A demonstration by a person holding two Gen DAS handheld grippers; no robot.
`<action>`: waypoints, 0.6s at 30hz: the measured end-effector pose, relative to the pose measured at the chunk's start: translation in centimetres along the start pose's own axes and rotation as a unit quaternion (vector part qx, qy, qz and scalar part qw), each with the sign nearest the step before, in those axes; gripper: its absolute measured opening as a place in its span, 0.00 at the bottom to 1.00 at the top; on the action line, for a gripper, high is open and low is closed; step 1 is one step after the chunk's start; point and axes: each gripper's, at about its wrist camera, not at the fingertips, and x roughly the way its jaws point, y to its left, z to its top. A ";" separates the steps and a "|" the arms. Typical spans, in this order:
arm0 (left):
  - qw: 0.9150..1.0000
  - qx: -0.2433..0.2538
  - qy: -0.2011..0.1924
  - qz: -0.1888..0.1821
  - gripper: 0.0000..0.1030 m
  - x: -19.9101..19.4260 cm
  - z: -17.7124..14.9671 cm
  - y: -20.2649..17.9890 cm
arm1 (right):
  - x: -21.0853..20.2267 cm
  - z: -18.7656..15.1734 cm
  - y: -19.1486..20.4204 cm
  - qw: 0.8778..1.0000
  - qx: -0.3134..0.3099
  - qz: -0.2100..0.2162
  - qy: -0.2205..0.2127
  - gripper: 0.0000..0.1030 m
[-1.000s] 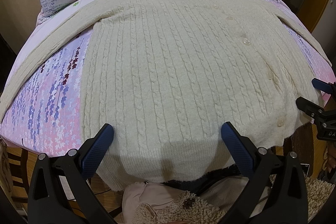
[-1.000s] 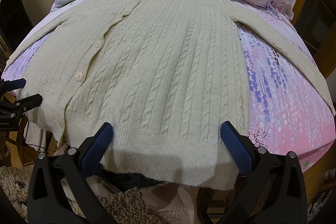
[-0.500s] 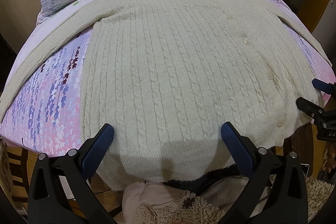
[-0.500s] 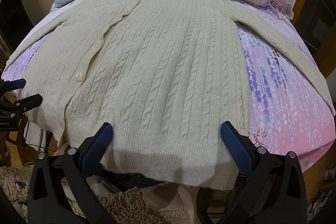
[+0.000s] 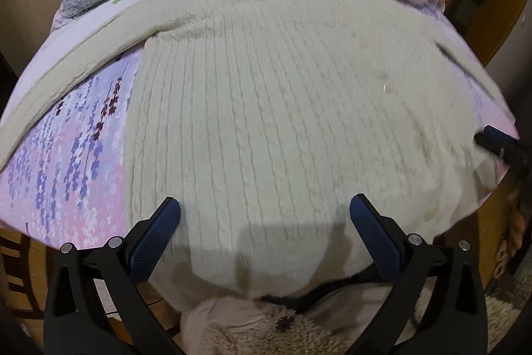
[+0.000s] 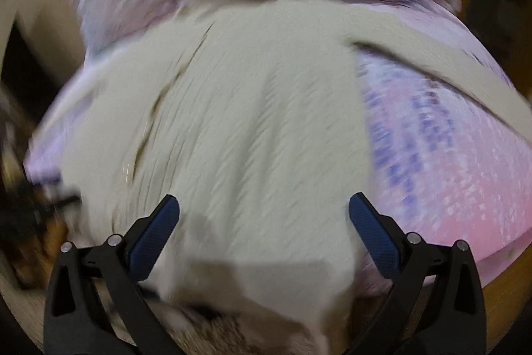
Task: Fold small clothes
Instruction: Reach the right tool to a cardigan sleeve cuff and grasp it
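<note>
Your left gripper (image 5: 264, 215) and right gripper (image 6: 263, 215), jaws apart and empty, hover over the spread cream cardigan (image 5: 282, 122)'s hem. Folding looks unstarted; next, pinch a sleeve.

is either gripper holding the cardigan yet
No. The left gripper and right gripper are both open above the cream cardigan, gripping nothing.

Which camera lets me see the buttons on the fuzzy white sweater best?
The left wrist view. It is fairly sharp, and a few pale buttons show down the right side of the sweater. The right wrist view is smeared by motion blur: the sweater is a creamy shape and no buttons can be made out.
</note>
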 end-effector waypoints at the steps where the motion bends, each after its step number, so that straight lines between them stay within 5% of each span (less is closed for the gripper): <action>1: 1.000 -0.004 -0.006 -0.008 0.99 -0.1 0.4 0.2 | -0.4 0.7 -1.5 0.999 0.032 0.006 -0.014 0.98; 3: 1.000 -0.008 -0.015 -0.012 0.99 -0.1 1.1 0.3 | -1.0 2.4 -5.5 0.992 0.118 0.020 -0.046 0.95; 8: 0.999 -0.001 -0.042 -0.013 0.99 0.1 3.7 0.2 | -0.2 5.2 -13.0 0.961 0.263 0.054 -0.073 0.70; 18: 0.998 0.006 -0.063 -0.001 0.99 1.6 9.2 0.0 | 4.3 8.4 -16.4 0.933 0.350 0.062 -0.051 0.62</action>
